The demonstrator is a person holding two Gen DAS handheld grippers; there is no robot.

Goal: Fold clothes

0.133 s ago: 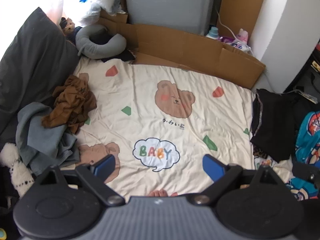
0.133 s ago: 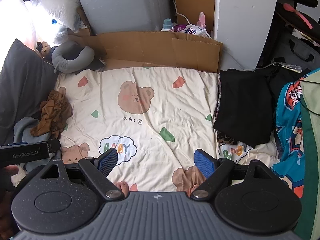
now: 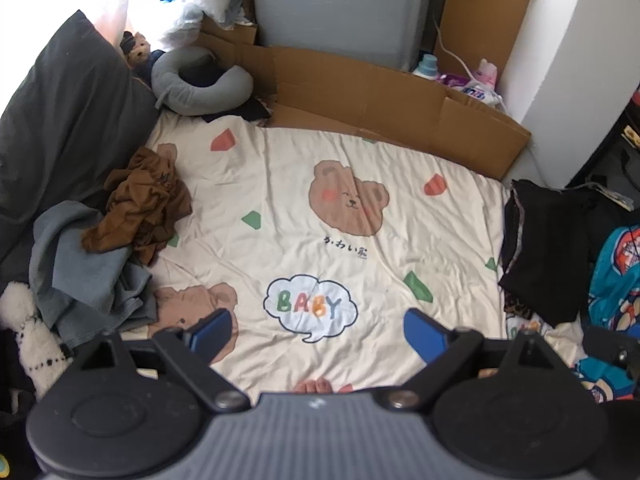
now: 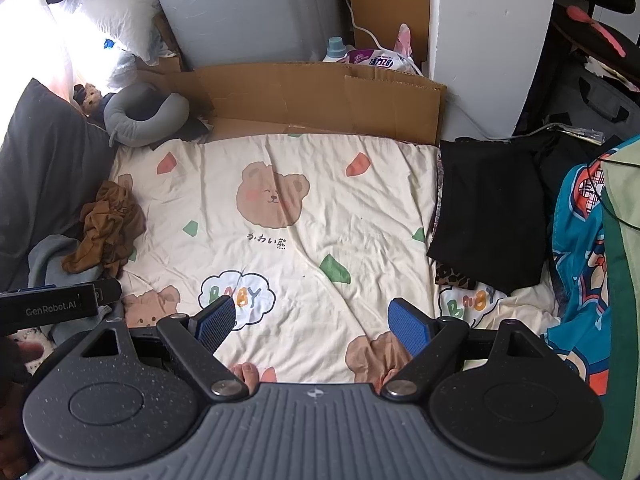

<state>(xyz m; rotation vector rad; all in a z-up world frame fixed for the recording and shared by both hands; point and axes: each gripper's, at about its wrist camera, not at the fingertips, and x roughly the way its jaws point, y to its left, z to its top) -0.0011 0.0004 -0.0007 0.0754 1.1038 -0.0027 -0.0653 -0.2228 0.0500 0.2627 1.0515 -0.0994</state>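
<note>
A crumpled brown garment (image 3: 140, 204) (image 4: 106, 228) lies at the left edge of the bear-print cream sheet (image 3: 304, 216) (image 4: 288, 208), on top of a grey-blue garment (image 3: 88, 280) (image 4: 48, 260). A flat folded black garment (image 3: 548, 248) (image 4: 488, 208) rests at the sheet's right edge. My left gripper (image 3: 316, 334) hangs open above the sheet near the "BABY" cloud, with nothing between its blue pads. Over the sheet's near edge my right gripper (image 4: 312, 324) is open and holds nothing too. The left gripper's body (image 4: 56, 306) shows at the left of the right wrist view.
A dark pillow (image 3: 60, 128) and a grey neck pillow (image 3: 196, 84) sit at the far left. Cardboard sheets (image 3: 392, 100) line the far side. A blue cartoon-print cloth (image 4: 576, 248) lies to the right. A person's toes (image 3: 316, 386) show at the near edge.
</note>
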